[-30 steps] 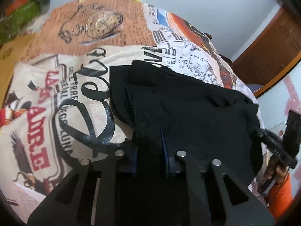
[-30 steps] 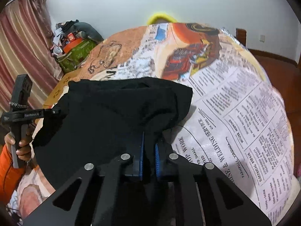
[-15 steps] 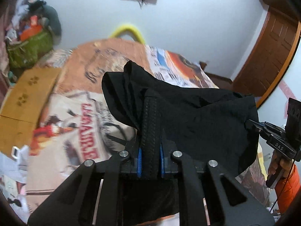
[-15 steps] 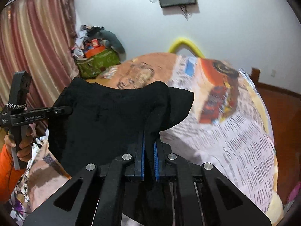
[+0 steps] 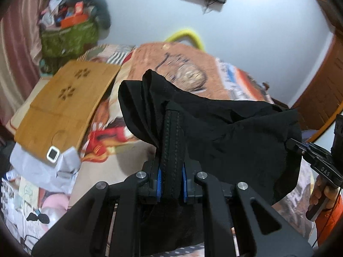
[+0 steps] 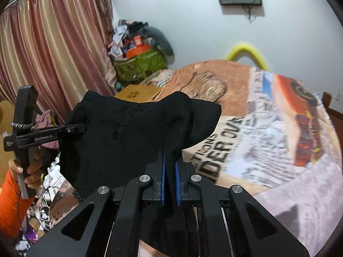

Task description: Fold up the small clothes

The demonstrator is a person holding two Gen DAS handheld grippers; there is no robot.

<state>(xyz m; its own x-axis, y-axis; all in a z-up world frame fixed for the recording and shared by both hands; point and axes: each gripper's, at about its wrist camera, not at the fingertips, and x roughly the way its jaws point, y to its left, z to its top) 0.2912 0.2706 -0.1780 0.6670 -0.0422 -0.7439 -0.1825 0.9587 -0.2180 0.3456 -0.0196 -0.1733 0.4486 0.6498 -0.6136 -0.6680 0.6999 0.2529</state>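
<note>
Pinching a soft black ribbed garment, left gripper and right gripper stretch it between them

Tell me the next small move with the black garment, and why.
Probably carry it forward and lower it onto the bedspread. Both the left gripper and right gripper are shut on the black garment, which hangs bunched between them, clear of the bed; it likely needs to lie flat before folding.
</note>
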